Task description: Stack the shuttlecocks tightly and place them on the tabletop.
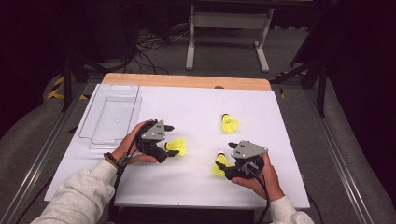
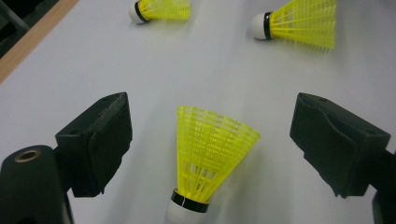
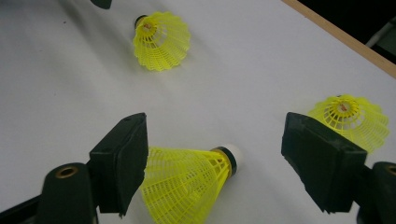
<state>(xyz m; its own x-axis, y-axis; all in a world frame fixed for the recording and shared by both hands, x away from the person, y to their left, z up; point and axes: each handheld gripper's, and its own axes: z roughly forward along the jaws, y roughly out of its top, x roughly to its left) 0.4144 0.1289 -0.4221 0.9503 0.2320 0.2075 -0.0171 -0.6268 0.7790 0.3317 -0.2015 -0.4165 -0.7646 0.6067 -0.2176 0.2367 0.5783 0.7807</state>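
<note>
Three yellow shuttlecocks with white corks lie on the white table top (image 1: 196, 100). One shuttlecock (image 1: 177, 145) (image 2: 212, 154) lies on the table between the jaws of my left gripper (image 1: 171, 140) (image 2: 212, 107), which stands open; neither pad touches it. A second shuttlecock (image 1: 219, 164) (image 3: 187, 179) lies between the jaws of my right gripper (image 1: 225, 157) (image 3: 215, 121). That gripper is open too: its skirt sits close against one pad and the other pad is well clear. The third shuttlecock (image 1: 229, 123) (image 3: 350, 119) (image 2: 163, 9) lies farther back on its own.
A clear plastic tray (image 1: 112, 116) sits at the back left of the table, beyond my left hand. A wooden strip (image 1: 187, 80) runs along the far edge. Cables and a white stand's legs (image 1: 229, 42) lie on the floor behind.
</note>
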